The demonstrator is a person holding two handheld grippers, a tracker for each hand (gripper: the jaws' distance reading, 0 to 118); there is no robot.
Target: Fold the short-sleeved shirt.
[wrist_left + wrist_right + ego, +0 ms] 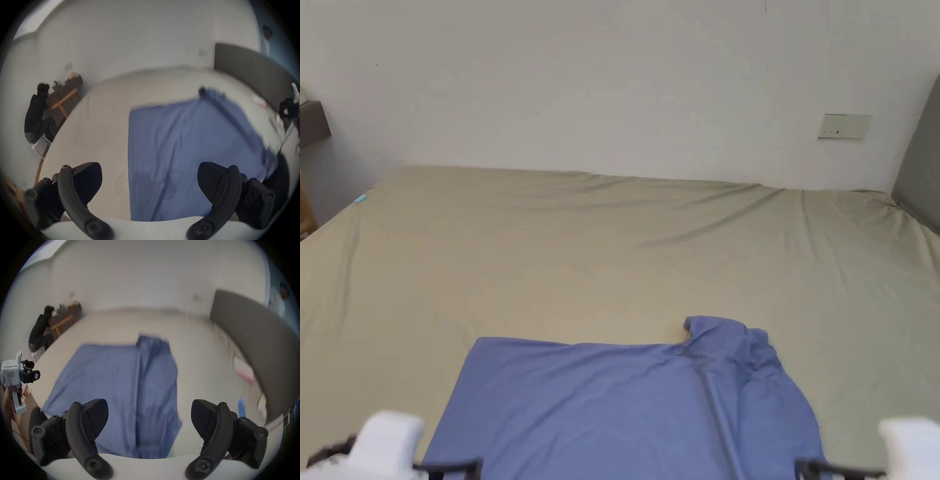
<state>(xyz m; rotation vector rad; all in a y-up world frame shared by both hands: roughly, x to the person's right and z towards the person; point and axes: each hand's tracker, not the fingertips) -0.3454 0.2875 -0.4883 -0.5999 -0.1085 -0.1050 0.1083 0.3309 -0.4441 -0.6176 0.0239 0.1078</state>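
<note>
While shirt (625,400) lies flat, jaws apart (both)

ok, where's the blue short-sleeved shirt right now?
The blue short-sleeved shirt lies spread on the beige bed sheet at the near edge in the head view, between the open left gripper and the open right gripper.

Head view: looks from the near edge of the bed (612,250) toward the far wall (612,75).
Left gripper view: low over the bed's near left, facing the wall.
Right gripper view: low over the near right.
Shared: blue shirt (625,406), bed, wall.
</note>
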